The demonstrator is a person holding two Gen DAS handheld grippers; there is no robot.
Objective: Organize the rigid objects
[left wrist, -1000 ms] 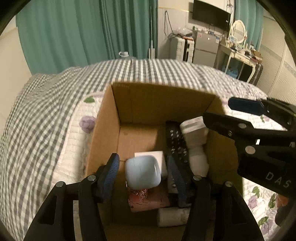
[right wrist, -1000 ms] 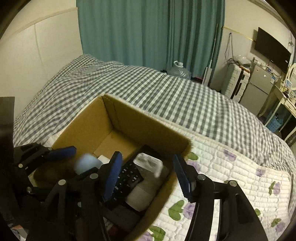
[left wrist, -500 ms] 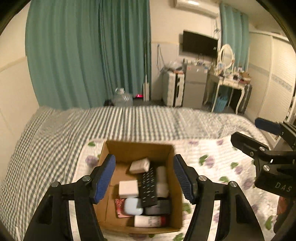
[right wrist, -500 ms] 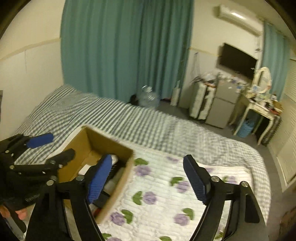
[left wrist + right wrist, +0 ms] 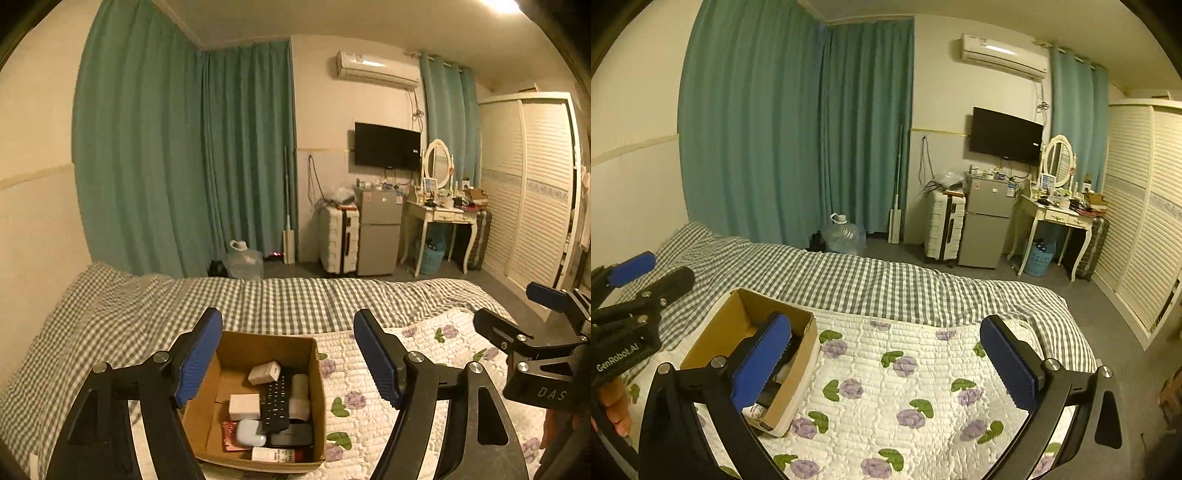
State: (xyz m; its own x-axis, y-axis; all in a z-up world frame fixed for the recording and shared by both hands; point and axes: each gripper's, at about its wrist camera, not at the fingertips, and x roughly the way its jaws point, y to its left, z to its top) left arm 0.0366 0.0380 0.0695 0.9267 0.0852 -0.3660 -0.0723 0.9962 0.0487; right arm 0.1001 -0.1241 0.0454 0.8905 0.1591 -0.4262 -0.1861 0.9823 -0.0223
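Note:
An open cardboard box (image 5: 317, 373) sits on the bed, also seen in the right wrist view (image 5: 807, 341). Inside lie a black remote (image 5: 277, 400), a pale blue case (image 5: 249, 432), a white block (image 5: 243, 404), a white box (image 5: 264, 372), a grey cylinder (image 5: 300, 397), a black case (image 5: 291, 439) and a white tube (image 5: 275, 455). My left gripper (image 5: 288, 356) is open and empty, high above the box. My right gripper (image 5: 886, 362) is open and empty, above the quilt to the right of the box.
The box rests on a white floral quilt (image 5: 923, 387) over a grey checked bedspread (image 5: 277, 295). Beyond the bed are teal curtains (image 5: 184, 147), a water jug (image 5: 243, 260), a suitcase (image 5: 338, 240), a small fridge (image 5: 378, 236) and a dressing table (image 5: 439, 218).
Both grippers rose far up and back from the box. The pale blue case, between my left fingers a second ago, now lies in the box. The whole room has come into view.

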